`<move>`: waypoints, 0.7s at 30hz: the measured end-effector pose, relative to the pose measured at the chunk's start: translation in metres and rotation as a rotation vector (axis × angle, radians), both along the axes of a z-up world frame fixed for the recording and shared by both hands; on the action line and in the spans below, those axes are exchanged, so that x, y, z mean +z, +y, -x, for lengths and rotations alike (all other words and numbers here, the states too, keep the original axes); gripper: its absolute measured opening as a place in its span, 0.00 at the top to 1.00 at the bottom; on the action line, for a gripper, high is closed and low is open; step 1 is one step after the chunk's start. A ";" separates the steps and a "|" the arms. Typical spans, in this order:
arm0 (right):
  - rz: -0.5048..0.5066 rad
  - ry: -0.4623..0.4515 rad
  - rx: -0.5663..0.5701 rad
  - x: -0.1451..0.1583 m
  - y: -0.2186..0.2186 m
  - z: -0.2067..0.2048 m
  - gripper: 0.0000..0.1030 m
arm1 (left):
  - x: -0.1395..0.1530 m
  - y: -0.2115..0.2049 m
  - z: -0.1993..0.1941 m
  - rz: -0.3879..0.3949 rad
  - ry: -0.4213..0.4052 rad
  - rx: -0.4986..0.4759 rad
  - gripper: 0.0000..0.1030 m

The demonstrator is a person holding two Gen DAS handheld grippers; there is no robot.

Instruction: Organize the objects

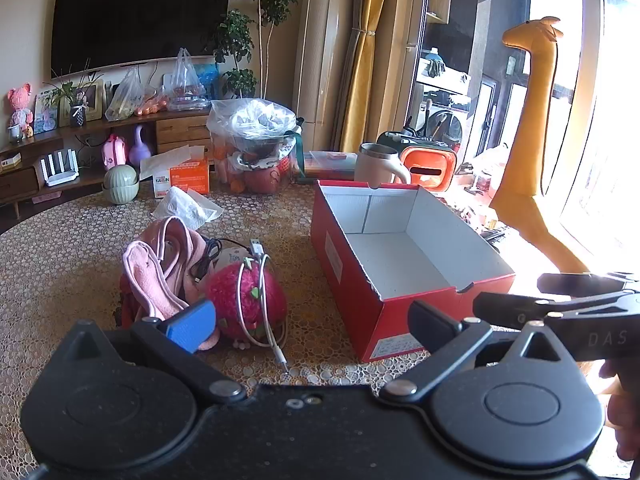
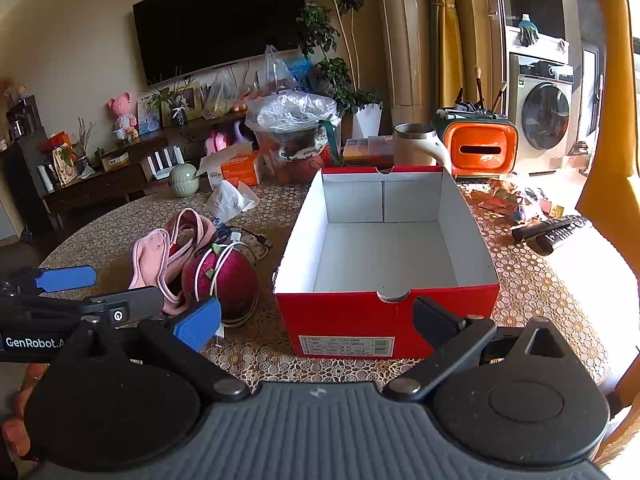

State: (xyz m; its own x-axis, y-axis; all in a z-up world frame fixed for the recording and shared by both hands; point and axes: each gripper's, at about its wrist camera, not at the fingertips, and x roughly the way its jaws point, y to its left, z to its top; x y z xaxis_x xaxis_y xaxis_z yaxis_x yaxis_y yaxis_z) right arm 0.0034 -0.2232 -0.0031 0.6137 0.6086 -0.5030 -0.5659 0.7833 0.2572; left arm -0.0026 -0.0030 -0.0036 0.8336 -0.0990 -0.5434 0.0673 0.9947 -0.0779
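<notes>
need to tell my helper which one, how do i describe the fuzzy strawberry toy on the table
Find the open red shoebox on the table. Left of it lies a small pile with pink slippers. The strawberry toy is the round, fuzzy magenta thing there, with a white cable draped over it.

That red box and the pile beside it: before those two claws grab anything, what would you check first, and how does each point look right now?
1. Red box open and empty inside: ok.
2. Left claw open, nothing between its fingers: ok.
3. Right claw open, nothing held: ok.
4. Pile lies apart from the box, on the table: ok.
5. Strawberry plush free to lift alone: not ok, a white cable is looped over it.
6. Black cable clear of the pink slippers: cannot tell, it runs in behind them.
</notes>
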 end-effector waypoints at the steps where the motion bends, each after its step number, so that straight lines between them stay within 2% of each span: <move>1: 0.000 0.000 0.000 0.000 0.000 0.000 0.00 | 0.000 0.000 0.000 0.000 0.000 0.000 0.01; 11: 0.007 0.000 0.002 -0.001 0.001 0.000 0.00 | -0.003 -0.001 -0.003 -0.011 0.005 -0.007 0.01; 21: 0.061 -0.008 -0.027 -0.008 -0.005 -0.025 0.00 | -0.011 0.008 -0.028 -0.009 0.038 0.013 0.01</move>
